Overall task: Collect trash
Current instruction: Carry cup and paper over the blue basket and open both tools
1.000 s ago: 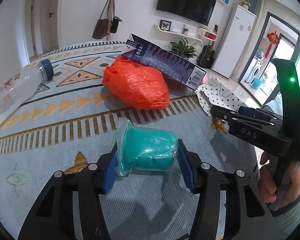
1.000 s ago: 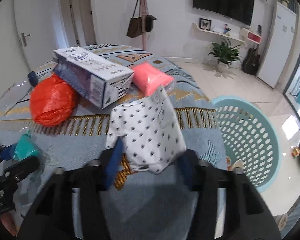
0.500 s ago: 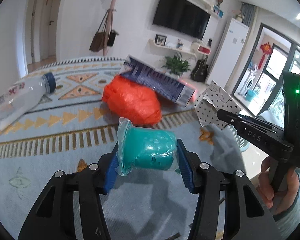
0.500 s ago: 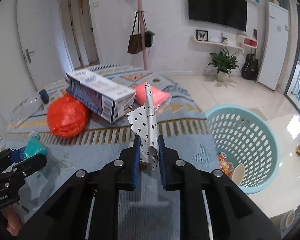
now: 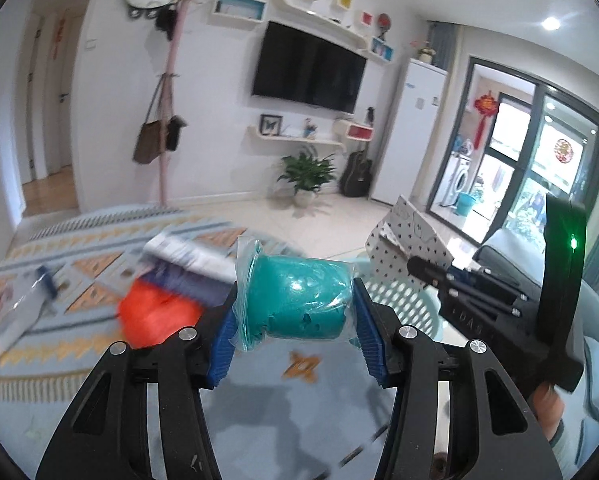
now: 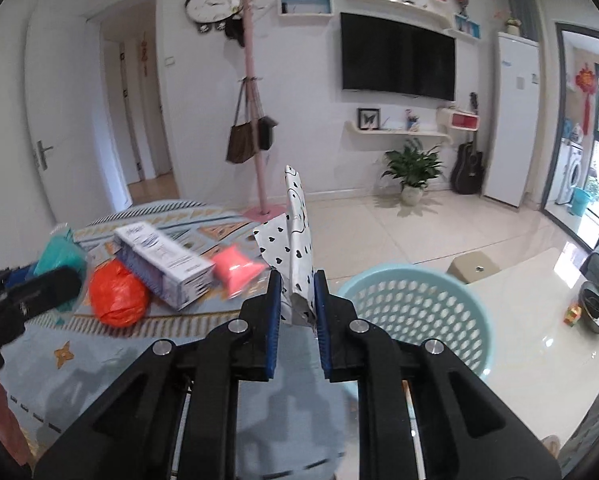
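Box (image 6: 161, 266) on rug (image 6: 99, 360), bag (image 6: 117, 298) touching its left side — basket (image 6: 419, 304) right, off rug.

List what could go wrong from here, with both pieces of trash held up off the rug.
1. The left gripper holds the teal bag by its slippery plastic wrap; it could slide out before reaching the basket.
2. The right gripper pinches only the bottom edge of the spotted paper bag, which stands tall and could tear or flop free.
3. The two grippers are close together, so they might knock each other over the basket.
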The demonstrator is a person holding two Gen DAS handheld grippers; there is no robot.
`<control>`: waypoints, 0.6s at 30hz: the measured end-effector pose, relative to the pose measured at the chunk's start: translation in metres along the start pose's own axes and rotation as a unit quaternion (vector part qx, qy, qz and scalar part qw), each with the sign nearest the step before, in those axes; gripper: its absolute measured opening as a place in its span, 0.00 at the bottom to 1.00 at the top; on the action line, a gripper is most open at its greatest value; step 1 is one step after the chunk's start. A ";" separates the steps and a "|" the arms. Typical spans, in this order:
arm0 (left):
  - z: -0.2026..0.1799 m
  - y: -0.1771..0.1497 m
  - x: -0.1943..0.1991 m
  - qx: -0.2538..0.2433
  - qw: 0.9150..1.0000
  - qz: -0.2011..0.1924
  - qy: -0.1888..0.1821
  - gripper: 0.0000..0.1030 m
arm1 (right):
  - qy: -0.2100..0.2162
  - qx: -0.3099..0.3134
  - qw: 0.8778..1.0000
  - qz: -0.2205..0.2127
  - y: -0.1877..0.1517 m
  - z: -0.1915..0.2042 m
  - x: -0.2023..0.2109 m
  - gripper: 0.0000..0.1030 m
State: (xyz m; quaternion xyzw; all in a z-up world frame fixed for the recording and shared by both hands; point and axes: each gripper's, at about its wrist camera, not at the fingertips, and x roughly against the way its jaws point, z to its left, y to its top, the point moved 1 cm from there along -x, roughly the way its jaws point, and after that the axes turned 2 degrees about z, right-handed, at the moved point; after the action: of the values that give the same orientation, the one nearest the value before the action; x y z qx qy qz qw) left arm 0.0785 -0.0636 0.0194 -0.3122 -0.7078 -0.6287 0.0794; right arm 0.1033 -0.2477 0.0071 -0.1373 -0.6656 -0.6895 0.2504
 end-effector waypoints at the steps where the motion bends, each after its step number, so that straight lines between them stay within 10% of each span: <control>1: -0.008 0.008 -0.006 -0.005 1.000 -0.002 -0.006 0.49 | -0.006 -0.007 1.000 -0.004 0.003 -0.010 0.002 0.13; 8: -0.046 0.045 -0.055 0.008 0.996 0.017 -0.083 0.49 | -0.042 -0.045 0.998 -0.015 0.011 -0.065 0.004 0.13; 18: -0.092 0.048 -0.157 -0.009 0.994 0.066 -0.091 0.49 | -0.082 -0.134 0.986 0.050 -0.015 -0.141 -0.040 0.13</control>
State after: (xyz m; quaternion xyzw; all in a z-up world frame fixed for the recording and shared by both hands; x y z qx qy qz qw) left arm 0.2034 -0.2028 -0.0021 -0.4150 -0.6842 -0.5974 0.0535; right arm 0.1493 -0.3802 -0.0371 -0.2586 -0.5774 -0.7458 0.2085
